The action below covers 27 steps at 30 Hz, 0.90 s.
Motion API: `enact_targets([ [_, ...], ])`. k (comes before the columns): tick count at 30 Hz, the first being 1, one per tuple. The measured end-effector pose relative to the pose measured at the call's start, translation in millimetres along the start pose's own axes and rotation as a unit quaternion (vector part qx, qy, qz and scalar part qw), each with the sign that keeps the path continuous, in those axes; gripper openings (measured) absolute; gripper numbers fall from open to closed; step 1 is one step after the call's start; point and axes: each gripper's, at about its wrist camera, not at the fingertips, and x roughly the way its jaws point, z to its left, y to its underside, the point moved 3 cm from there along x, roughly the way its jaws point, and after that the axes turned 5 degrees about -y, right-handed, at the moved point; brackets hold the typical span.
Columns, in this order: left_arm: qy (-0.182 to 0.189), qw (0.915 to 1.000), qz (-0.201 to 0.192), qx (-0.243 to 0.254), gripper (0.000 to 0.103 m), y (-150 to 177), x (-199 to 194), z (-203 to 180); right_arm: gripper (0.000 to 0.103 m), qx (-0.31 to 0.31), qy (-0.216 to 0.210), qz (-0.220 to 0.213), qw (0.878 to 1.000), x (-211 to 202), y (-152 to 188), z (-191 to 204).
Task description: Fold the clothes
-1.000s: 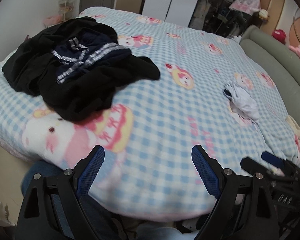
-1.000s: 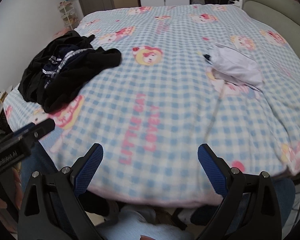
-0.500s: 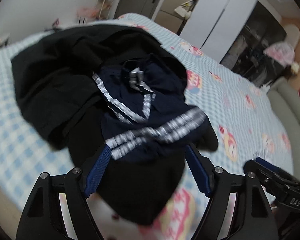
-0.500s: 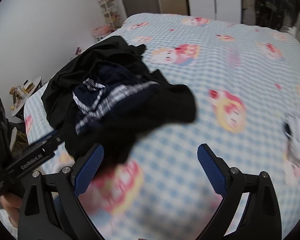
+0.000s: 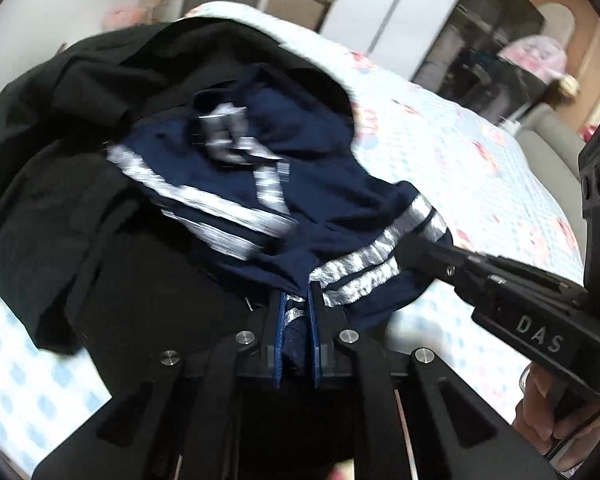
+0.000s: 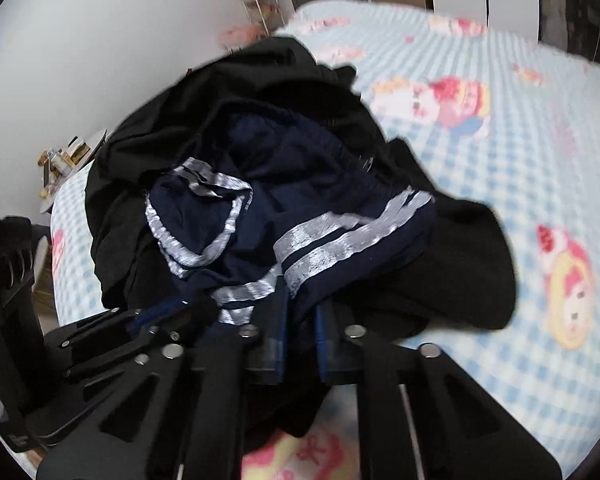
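Observation:
A navy garment with silver-white stripes [image 5: 308, 200] lies crumpled on top of a pile of black clothes [image 5: 60, 200] on the bed. My left gripper [image 5: 296, 300] is shut on the near striped edge of the navy garment. My right gripper [image 6: 300, 312] is shut on the same garment's striped edge [image 6: 324, 248], just to the right of the left one. The right gripper also shows in the left wrist view [image 5: 420, 252], and the left gripper shows in the right wrist view [image 6: 172, 308]. The black clothes [image 6: 440, 280] spread around and under the navy garment.
The bed has a blue-and-white checked blanket with cartoon prints [image 6: 520, 160]. A white wall and a small side table with bottles [image 6: 64, 160] are to the left. Wardrobes [image 5: 380, 20] and a grey headboard [image 5: 548, 140] stand beyond the bed.
Both grippers moved forward and left from the bed's front edge to the clothes pile. Both went from wide open to shut on the navy striped garment's edge.

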Motion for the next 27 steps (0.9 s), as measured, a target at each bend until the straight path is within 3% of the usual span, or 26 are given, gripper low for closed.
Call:
enact_targets([
  [3, 0.050, 0.9982, 0.024, 0.026, 0.010, 33, -9, -48, 0.004, 0.012, 0.004, -0.030, 0.999, -40, 15, -7],
  [8, 0.132, 0.9869, 0.063, 0.068, 0.010, 87, -24, -129, 0.003, 0.030, 0.043, -0.061, 0.997, -119, 77, -40],
  [14, 0.224, 0.9594, 0.126, 0.116, 0.010, 162, -34, -223, 0.003, 0.088, 0.105, -0.077, 0.988, -203, 167, -94],
  [16, 0.240, 0.9504, 0.141, 0.139, 0.010, 184, -36, -250, 0.003, 0.114, 0.139, -0.079, 0.980, -226, 195, -114],
  [20, 0.250, 0.9346, 0.170, 0.187, 0.014, 217, -36, -291, 0.003, 0.188, 0.159, -0.086, 0.965, -261, 244, -157],
  [22, 0.242, 0.9348, 0.190, 0.178, 0.022, 225, -29, -292, 0.004, 0.213, 0.172, -0.087, 0.958, -273, 265, -171],
  [24, 0.231, 0.9397, 0.200, 0.154, 0.041, 228, -24, -281, 0.008, 0.236, 0.160, -0.081, 0.955, -279, 282, -178],
  [25, 0.233, 0.9427, 0.199, 0.133, 0.041, 227, -24, -270, 0.011, 0.246, 0.146, -0.076, 0.955, -280, 289, -180],
  [27, 0.235, 0.9491, 0.183, 0.102, 0.041, 235, -37, -248, 0.030, 0.262, 0.118, -0.068, 0.955, -279, 301, -183],
])
